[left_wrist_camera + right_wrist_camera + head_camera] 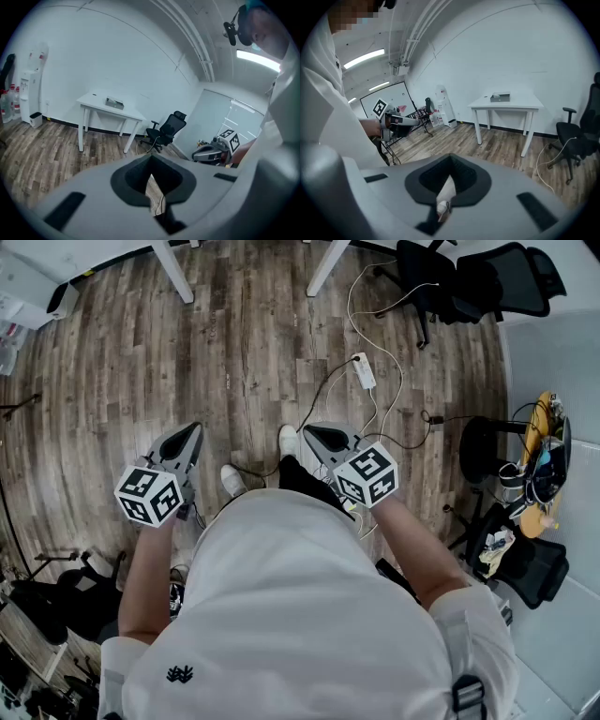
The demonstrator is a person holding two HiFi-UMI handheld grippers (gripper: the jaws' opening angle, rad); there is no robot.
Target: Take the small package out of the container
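Right gripper view: container [500, 97] well beyond closed right gripper [450, 164].

Bright even light, fisheye-warped edges

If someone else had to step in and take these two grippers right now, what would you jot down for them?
Left gripper: shut, empty, held out over the wooden floor.
Right gripper: shut, empty, beside it.
Things: a grey box sits on the white table across the room, probably the container; the small package is not visible.
Done: nothing yet.
Left: walk to the table, take the package out.
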